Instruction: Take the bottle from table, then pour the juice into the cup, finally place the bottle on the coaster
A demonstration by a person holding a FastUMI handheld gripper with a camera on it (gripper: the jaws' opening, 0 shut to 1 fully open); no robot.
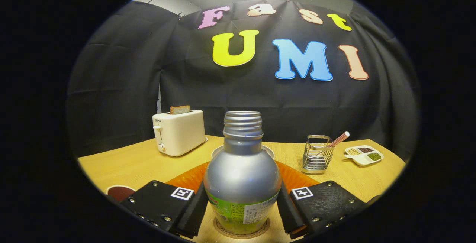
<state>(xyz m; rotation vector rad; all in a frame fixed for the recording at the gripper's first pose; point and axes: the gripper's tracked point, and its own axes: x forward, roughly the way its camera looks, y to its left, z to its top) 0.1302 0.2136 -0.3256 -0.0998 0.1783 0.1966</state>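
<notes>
A silver bottle (241, 172) with a green label and an open threaded neck stands upright on a round cork coaster (225, 231), whose rim shows under its base. My gripper (241, 207) is shut on the bottle, one black finger pressing each side at label height. Right behind the bottle, the white rim of a cup (268, 150) peeks out on both sides. The cup sits on an orange mat (297, 180) beyond the fingers; I cannot see what it holds.
A cream toaster (178, 131) with a bread slice stands back left on the wooden table (134, 165). A wire holder (316, 155) with a striped straw and a white divided dish (364, 154) stand back right. A dark red round thing (119, 191) lies beside the left finger.
</notes>
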